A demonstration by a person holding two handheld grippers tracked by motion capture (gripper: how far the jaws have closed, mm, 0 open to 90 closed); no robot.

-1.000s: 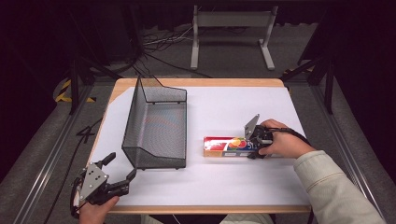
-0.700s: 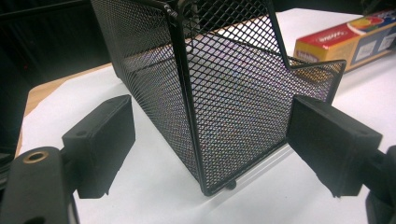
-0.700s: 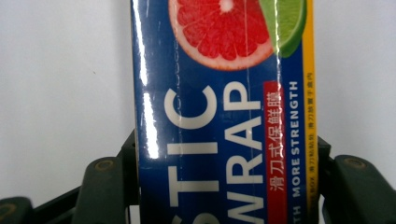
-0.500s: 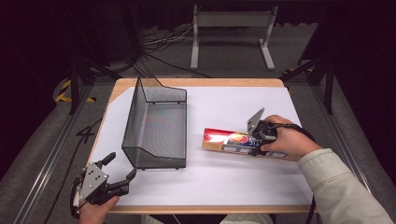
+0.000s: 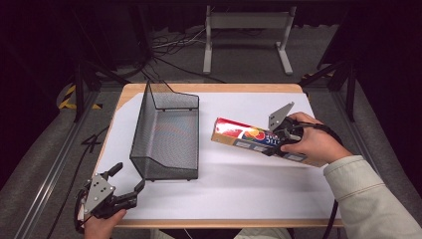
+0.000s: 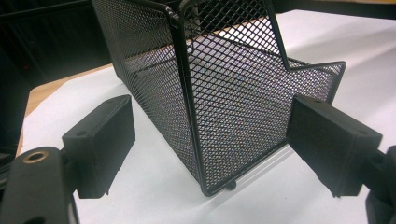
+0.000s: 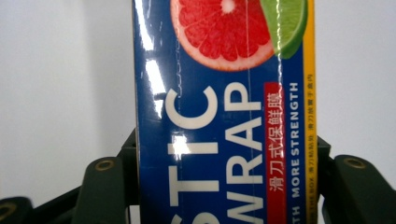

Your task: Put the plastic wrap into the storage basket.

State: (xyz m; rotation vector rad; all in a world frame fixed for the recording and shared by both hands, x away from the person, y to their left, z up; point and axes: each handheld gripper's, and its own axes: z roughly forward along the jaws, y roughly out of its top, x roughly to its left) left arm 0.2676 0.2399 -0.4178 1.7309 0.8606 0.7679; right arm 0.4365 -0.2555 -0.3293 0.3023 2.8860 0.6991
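Right gripper [image 5: 281, 135] clamped across the plastic wrap box [image 5: 249, 138], jaws gripping its two long sides (right gripper view confirms: box [image 7: 224, 112] wedged between both jaws, label running straight up the frame). Box off the bench [image 5: 249, 189], tilted, near 3 o'clock of the bench in the high view. Long axis running roughly 10-to-4 o'clock, free end pointing toward the mesh tray [image 5: 166, 134].

Key relation: tray at about 9 o'clock from the box, just beside its free end but not touching. Tray long axis roughly 12-to-6, so box lies nearly crosswise to it. Likely next step is putting the box in the tray; would call for swinging the box toward 12-to-6 before lowering, otherwise ends foul the side walls (a judgement, not seen).

Left gripper [image 5: 122, 186] at the bench's 7 o'clock corner, jaws apart, nothing between them. Left gripper view looks at the tray's near corner [image 6: 201, 140], close ahead, not touched. Left hand nearer the tray, right hand the one carrying the box. Could steady the tray if needed.
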